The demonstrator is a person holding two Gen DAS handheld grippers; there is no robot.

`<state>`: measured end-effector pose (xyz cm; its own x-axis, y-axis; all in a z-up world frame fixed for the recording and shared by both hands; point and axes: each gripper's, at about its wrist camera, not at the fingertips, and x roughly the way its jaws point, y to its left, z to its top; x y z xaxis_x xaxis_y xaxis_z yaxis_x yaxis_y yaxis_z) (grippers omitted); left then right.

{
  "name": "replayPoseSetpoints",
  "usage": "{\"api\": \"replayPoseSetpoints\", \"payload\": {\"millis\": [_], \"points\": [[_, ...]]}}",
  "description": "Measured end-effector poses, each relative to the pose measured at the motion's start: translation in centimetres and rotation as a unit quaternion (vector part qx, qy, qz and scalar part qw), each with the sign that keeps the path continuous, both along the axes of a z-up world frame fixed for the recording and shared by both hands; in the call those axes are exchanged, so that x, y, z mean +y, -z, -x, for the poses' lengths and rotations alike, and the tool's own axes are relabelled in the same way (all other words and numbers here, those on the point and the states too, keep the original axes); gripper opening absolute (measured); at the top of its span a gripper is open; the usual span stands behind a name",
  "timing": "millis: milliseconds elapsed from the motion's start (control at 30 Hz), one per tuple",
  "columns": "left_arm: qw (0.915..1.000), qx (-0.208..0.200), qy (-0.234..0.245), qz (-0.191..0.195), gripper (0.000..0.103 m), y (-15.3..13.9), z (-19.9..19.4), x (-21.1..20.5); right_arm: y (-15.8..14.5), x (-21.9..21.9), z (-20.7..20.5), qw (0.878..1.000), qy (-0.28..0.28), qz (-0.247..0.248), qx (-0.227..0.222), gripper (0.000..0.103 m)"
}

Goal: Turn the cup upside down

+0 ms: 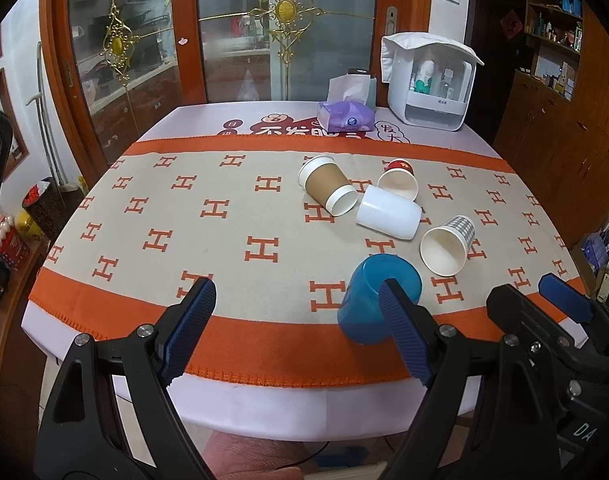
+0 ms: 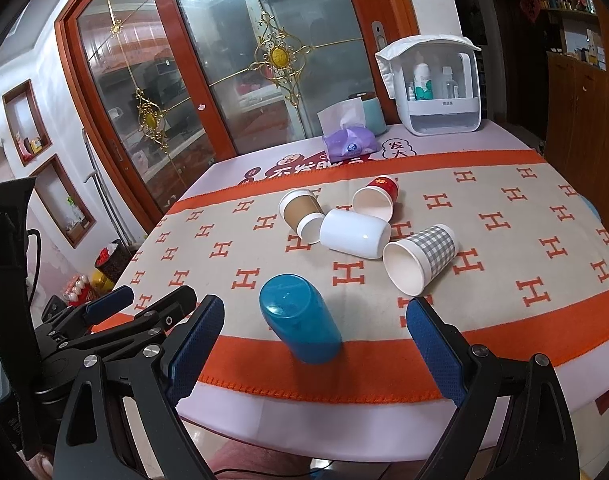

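Blue cup stands upside down on the orange-and-beige blanket, its closed base on top and its mouth down on the blanket's near orange border, close to the front edge of the bench. It sits apart from the other cups, all of which lie on their sides farther back on the blanket. Nearest beyond the blue cup, to its right, is a grey checked paper cup with its open mouth facing forward. Just behind that lies a plain white cup, which touches a brown-sleeved coffee cup on its left, and a red paper cup rests close behind the white one. Well behind the blue cup, at the far side of the bench, sit a purple tissue pack and a white storage box holding bottles. The right gripper has its fingers spread wide apart, the blue cup showing between them without being touched. The left gripper, just left of the blue cup, is likewise spread wide and holds nothing.
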<state>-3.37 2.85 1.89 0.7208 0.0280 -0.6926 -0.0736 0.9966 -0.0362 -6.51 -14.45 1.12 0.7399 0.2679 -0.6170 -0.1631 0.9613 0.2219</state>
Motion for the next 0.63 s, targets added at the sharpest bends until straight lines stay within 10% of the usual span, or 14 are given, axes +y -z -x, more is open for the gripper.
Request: {"api": "replayPoseSetpoints", "payload": {"millis": [633], "points": [[1.0, -0.001, 0.001, -0.002, 0.082, 0.01, -0.05, -0.01, 0.81, 0.21, -0.15, 1.0, 0.005, -0.004, 0.006, 0.093]]}}
